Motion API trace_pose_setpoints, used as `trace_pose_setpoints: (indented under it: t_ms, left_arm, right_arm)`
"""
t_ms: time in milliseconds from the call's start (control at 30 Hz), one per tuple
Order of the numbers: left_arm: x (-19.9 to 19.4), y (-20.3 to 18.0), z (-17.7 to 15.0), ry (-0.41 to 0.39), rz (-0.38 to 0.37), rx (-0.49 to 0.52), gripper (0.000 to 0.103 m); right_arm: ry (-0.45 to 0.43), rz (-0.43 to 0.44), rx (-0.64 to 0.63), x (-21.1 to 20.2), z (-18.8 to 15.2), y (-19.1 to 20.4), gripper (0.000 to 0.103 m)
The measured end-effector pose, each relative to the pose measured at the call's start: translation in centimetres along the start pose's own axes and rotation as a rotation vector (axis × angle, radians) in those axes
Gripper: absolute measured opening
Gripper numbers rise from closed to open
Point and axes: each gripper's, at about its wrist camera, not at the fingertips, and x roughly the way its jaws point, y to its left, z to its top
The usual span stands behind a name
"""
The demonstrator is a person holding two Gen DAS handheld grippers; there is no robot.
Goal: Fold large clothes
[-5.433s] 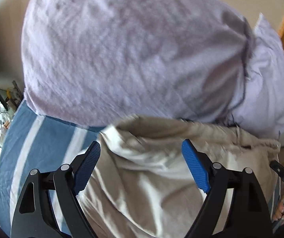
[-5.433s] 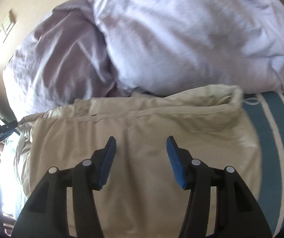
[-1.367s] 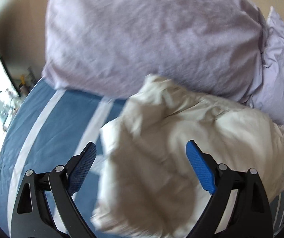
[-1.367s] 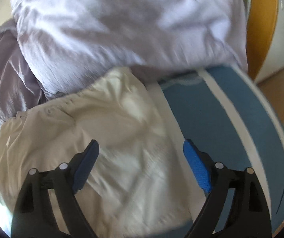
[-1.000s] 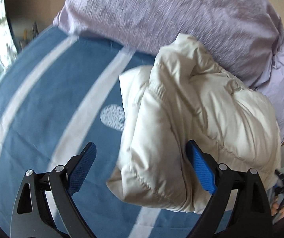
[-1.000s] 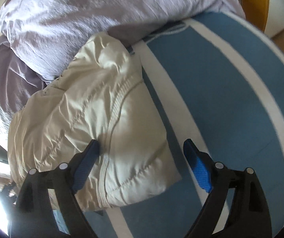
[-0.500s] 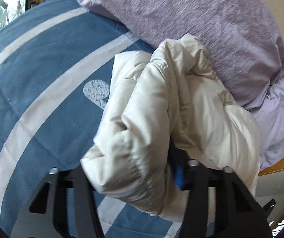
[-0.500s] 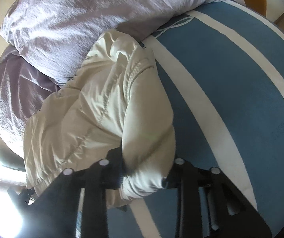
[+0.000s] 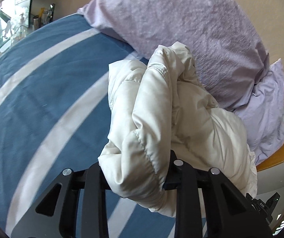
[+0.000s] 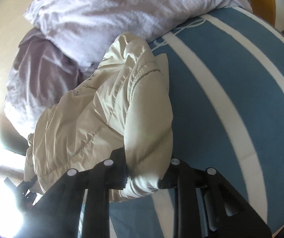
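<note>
Here, largest first: your bed [image 9: 33,103], blue with pale stripes, two lilac pillows [image 9: 181,29] at its head. Next, the cream puffer jacket [image 9: 161,109], bunched against those pillows, its long axis running from your jaws away toward the headboard. Then your left gripper [image 9: 134,170], jaws just closing, clenched on the jacket's near end. Your right gripper [image 10: 144,170] likewise clamps its near end; which part, hem or cuff, is probably not tellable. Both hands stand equally near.

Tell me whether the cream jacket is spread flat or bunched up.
Bunched up. The cream jacket is gathered into a puffy, doubled-over bundle on the striped bedspread, each end pinched in a claw; their jaws have just been closing on it.
</note>
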Motion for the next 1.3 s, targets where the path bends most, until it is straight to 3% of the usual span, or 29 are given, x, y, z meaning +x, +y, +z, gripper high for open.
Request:
trace_pose_setpoints:
  t_ms: [267,600,800,867,933,1067,1300]
  left_arm:
    - [-4.3,3.7,-2.4,-0.002,0.014,-0.024,0.027]
    - [-5.7,5.8,-4.6,0.007,0.051,-0.036,0.03]
    - [-5.3,6.5,-4.3,0.025,0.094,-0.065,0.053]
    - [-5.3,6.9,-4.1,0.021,0.111,-0.075,0.066]
    - [-5.4,7.2,-3.6,0.019,0.11,-0.085,0.072]
    - [-5.4,7.2,-2.2,0.018,0.105,-0.08,0.086]
    - [-4.1,6.3,0.5,0.056,0.102,-0.022,0.09]
  right_arm:
    - [0.042,0.059,-0.017,-1.1,-5.0,-0.3,0.021]
    - [0.067,0.083,-0.028,-2.5,-8.8,-1.3,0.024]
    - [-0.003,-0.059,-0.092,-4.1,-8.4,-0.6,0.052]
    - [-0.074,-0.115,-0.12,-5.5,-7.9,-0.4,0.054]
    - [-0.124,-0.15,-0.154,-6.5,-7.3,0.3,0.055]
    - [-0.146,-0.15,-0.282,-6.6,-6.5,3.7,0.055]
    - [-0.083,-0.145,-0.467,-3.1,-7.7,8.7,0.057]
